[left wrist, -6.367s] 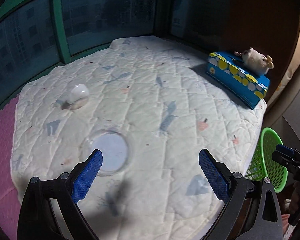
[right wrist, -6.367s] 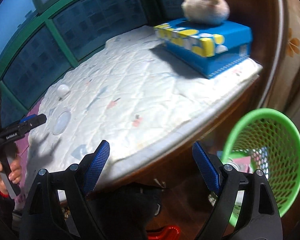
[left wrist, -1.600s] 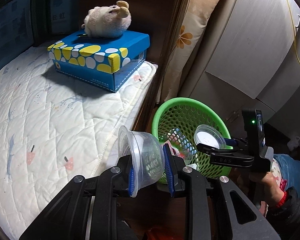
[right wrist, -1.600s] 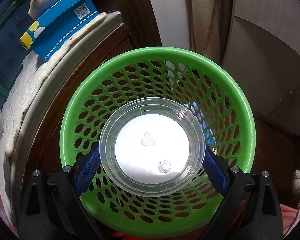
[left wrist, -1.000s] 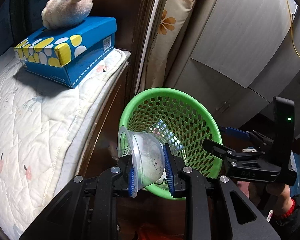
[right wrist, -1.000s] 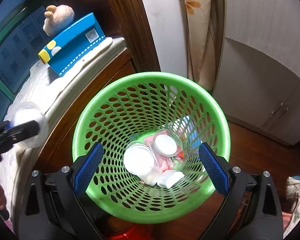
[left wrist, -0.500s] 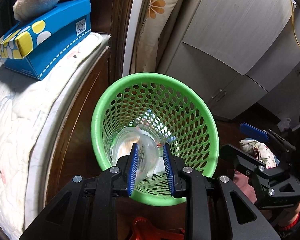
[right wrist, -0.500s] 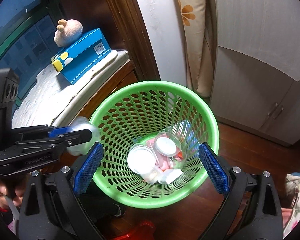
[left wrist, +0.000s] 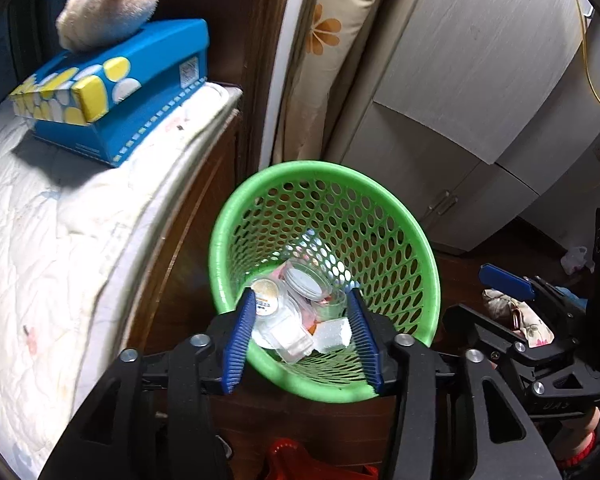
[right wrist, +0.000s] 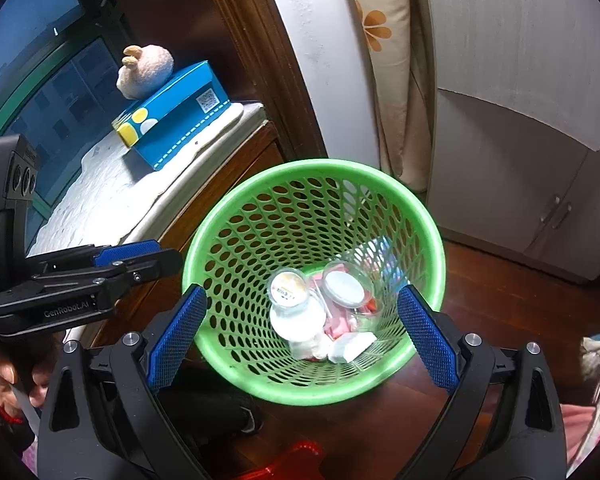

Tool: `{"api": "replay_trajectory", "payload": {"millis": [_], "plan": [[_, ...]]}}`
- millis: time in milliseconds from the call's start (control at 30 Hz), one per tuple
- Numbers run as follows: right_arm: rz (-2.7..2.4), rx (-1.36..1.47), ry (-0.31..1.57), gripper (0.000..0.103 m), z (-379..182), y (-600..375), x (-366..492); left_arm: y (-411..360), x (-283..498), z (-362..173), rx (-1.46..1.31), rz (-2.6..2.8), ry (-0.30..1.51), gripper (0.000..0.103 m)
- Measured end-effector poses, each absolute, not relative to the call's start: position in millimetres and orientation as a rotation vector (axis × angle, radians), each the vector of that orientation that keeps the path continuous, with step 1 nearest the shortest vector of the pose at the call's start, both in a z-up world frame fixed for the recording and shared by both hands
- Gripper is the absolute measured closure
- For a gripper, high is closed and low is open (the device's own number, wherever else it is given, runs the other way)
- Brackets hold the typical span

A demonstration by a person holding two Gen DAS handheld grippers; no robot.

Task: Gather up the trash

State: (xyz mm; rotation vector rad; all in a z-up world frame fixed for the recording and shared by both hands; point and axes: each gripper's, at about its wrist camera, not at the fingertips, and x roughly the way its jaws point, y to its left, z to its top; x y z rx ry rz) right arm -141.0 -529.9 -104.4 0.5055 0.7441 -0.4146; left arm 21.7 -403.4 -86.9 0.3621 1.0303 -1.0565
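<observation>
- Far left in my left wrist view I see the quilted bed, carrying the blue tissue box with a plush toy on top; no trash shows on the part of the bed I can see.
- Just beside the bed's wooden edge stands the green basket on the floor, mouth up and tipped slightly toward me.
- My left gripper hangs over the basket's near rim, its jaws opening with nothing between them. The clear cup lies at the bottom.
- The cup rests on its side among the other trash, its long axis running from the printed base, which faces up and toward the bed side, down toward the basket's middle. I think its mouth points into the pile, but clear plastic on clear plastic is hard to read.
- Next to it lies a clear lid, flat face up, with white scraps below.
- To finish the release well, I'd let the jaws spread fully before lifting, then rise straight clear of the rim so nothing snags the mesh.
- On the right, my right gripper hovers above the basket, jaws spread wide and empty.
</observation>
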Motion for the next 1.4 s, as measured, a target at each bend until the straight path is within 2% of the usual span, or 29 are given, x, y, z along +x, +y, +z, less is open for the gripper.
{"api": "replay_trajectory", "payload": {"millis": [333, 567, 733, 1233, 1400], "plan": [[-0.344, 0.459, 0.757, 0.008, -92.7, -495.3, -126.0, -345.6, 38.1, -67.0, 0.279, -0.943, 0.999, 0.044], [-0.283, 0.419, 0.764, 0.008, -85.4, -460.7, -108.0, -295.9, 43.2, -49.4, 0.251, -0.831, 0.928, 0.03], [-0.24, 0.384, 0.764, 0.008, -77.0, -436.5, -93.8, -259.1, 48.7, -41.5, 0.225, -0.753, 0.911, 0.029], [-0.135, 0.303, 0.742, 0.006, -50.5, -376.5, -60.9, -155.4, 52.3, -14.3, 0.203, -0.478, 0.802, 0.01], [-0.11, 0.281, 0.73, 0.005, -41.3, -361.1, -54.5, -124.9, 50.7, -8.8, 0.178, -0.419, 0.795, 0.009]]}}
